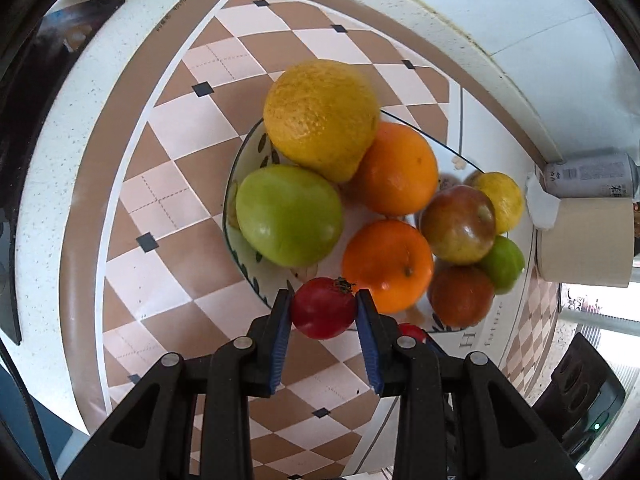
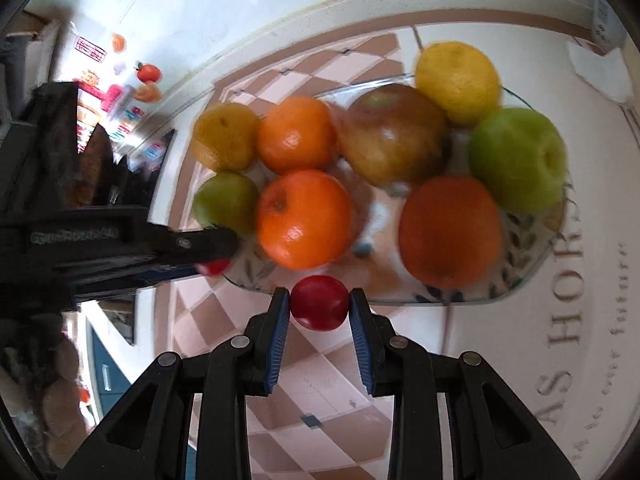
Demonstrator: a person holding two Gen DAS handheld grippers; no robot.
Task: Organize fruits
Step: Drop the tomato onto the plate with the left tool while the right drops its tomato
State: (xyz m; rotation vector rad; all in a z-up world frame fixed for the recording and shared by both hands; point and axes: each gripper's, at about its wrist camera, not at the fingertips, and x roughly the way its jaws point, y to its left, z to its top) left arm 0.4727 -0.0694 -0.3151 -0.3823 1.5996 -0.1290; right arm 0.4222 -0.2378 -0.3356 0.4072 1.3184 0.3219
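- Writing: large serif letters "HOR" [image 2: 576,248] run along the pale mat [image 2: 560,340] on the bench, with smaller script beside them too blurred to read; the spray can [image 1: 588,179] carries print too small to read.
- Left gripper [image 1: 323,304]: blue-padded fingers [image 1: 280,336] closed on a small red fruit [image 1: 323,307] with a dark dried crown, held at the fingertips above the near rim of the plate [image 1: 240,160].
- Right gripper [image 2: 319,300]: fingers [image 2: 276,336] closed on a second small red fruit [image 2: 319,302], also at the fingertips, just before the plate's near edge.
- Plate contents: a large yellow citrus [image 1: 320,118], a green apple [image 1: 288,214], two oranges [image 1: 388,264], a brownish apple [image 1: 458,224], a lemon [image 1: 506,200] and a lime [image 1: 504,264].
- Beside the plate: a roll of tape [image 1: 586,240] below the spray can.
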